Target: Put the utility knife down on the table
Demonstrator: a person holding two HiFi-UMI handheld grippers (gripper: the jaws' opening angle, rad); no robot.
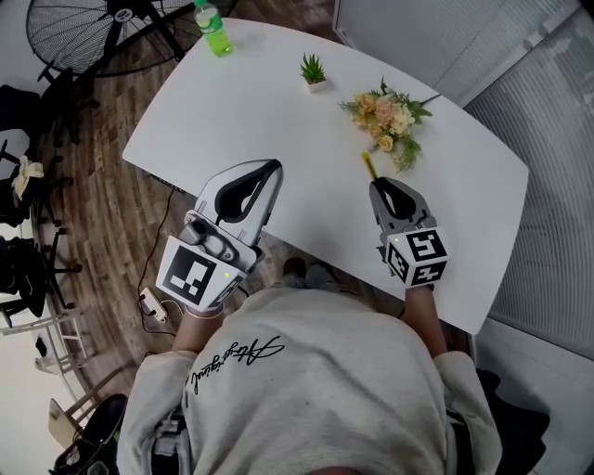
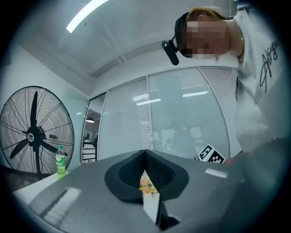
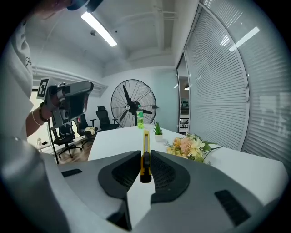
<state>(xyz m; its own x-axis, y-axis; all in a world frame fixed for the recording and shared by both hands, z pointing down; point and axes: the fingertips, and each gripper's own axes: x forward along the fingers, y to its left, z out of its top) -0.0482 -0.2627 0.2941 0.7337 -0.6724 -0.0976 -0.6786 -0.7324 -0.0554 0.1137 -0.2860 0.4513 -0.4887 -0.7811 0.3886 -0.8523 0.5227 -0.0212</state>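
A yellow utility knife [image 3: 145, 152] is clamped between the black pads of my right gripper [image 3: 145, 159] and sticks out forward over the white table [image 3: 113, 139]. In the head view its yellow tip [image 1: 368, 165] shows just beyond my right gripper [image 1: 386, 188], above the table's near right part, close to the flowers. My left gripper [image 1: 266, 172] hovers at the table's near left edge. Its jaws meet at the tips with nothing between them [image 2: 145, 157].
A bouquet of pale flowers [image 1: 385, 119] lies just beyond the knife tip. A small potted plant [image 1: 313, 70] and a green bottle [image 1: 213, 28] stand farther back. A large floor fan [image 1: 102, 32] and office chairs [image 1: 28, 199] are to the left of the white table [image 1: 269, 111].
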